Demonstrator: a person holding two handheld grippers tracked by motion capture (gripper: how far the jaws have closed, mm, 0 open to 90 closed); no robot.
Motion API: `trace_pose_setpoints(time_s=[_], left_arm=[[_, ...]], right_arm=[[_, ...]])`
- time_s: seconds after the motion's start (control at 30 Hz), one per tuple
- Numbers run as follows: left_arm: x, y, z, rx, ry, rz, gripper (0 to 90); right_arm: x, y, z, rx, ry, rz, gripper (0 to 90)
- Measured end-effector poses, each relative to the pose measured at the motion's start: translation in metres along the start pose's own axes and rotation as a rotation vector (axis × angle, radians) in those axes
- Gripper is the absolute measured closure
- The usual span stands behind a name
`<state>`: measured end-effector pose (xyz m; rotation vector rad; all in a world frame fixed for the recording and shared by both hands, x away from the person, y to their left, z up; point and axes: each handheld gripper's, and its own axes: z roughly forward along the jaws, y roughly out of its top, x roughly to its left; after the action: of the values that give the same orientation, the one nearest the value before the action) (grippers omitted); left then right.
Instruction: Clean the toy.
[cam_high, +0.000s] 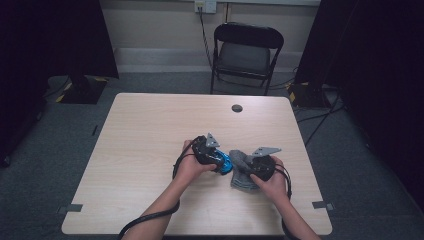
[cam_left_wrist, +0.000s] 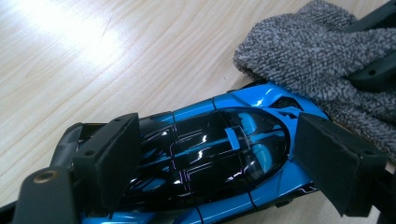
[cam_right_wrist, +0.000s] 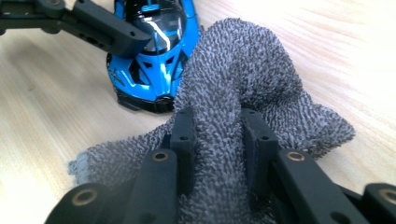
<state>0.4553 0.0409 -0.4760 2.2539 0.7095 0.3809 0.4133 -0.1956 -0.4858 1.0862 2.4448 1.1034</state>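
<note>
A glossy blue and black toy car (cam_left_wrist: 219, 140) lies on the wooden table (cam_high: 150, 130), just right of its middle. My left gripper (cam_left_wrist: 219, 161) straddles it, with a pad pressed on each flank, so it is shut on the car (cam_high: 226, 163). A grey knitted cloth (cam_right_wrist: 243, 70) is bunched between the narrow jaws of my right gripper (cam_right_wrist: 222, 140), which is shut on it. The raised fold of the cloth (cam_left_wrist: 317, 56) rests against one end of the car (cam_right_wrist: 154, 65). In the high view the right gripper (cam_high: 262, 162) sits over the cloth (cam_high: 241, 175), close beside the left gripper (cam_high: 207, 149).
A black folding chair (cam_high: 247, 50) stands beyond the table's far edge. A round dark cable grommet (cam_high: 237, 108) sits near that edge. Dark stands and curtains flank the table, and cables trail from both grippers toward the near edge.
</note>
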Motion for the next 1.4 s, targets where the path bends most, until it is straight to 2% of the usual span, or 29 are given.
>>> trace_pose_setpoints(time_s=[0.97, 1.3, 1.4], left_arm=[[0.000, 0.002, 0.000, 0.013, 0.001, -0.002, 15.2], [0.000, 0.002, 0.001, 0.011, 0.002, -0.007, 15.2], [0.000, 0.002, 0.000, 0.014, 0.003, -0.005, 15.2]], right_arm=[[0.030, -0.013, -0.009, 0.001, 0.106, -0.036, 69.6], [0.046, -0.012, -0.007, 0.012, 0.160, -0.063, 69.4], [0.050, -0.011, -0.004, 0.015, 0.159, -0.074, 69.4]])
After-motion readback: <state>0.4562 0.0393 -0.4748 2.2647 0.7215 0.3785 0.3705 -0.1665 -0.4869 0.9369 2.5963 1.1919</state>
